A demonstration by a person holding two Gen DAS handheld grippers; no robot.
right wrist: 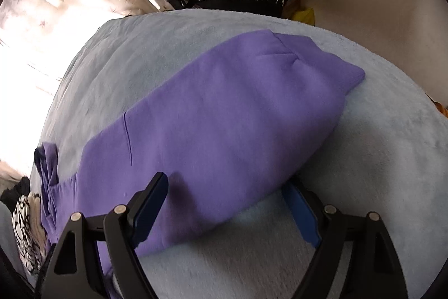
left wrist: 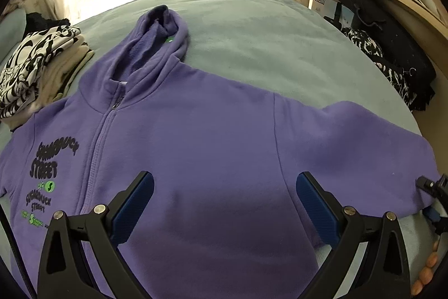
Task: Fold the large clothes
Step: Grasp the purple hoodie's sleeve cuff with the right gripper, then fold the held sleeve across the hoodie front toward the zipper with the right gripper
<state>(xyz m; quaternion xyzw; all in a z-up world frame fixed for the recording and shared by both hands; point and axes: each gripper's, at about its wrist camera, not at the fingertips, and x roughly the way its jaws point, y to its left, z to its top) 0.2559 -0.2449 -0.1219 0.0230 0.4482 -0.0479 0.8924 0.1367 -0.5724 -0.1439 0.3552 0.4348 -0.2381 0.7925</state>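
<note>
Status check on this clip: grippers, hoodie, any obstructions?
Left gripper open over hoodie chest. Right gripper open, straddling sleeve edge. Hoodie flat on bed, unfolded. Folded pile touches its shoulder.

Matt fleecy hoodie (left wrist: 210, 136), plush blanket (left wrist: 252, 27)

The purple zip-up fleece hoodie (left wrist: 212, 136) runs off the left wrist view's lower and left edges, so its hem and far sleeve stay unseen. Its small green chest print (left wrist: 36, 220) is too tiny to read. In the right wrist view, the sleeve (right wrist: 224, 125) covers the tip of the right gripper's (right wrist: 229, 198) blue-padded finger (right wrist: 301, 215), and motion blur softens the fabric.
</note>
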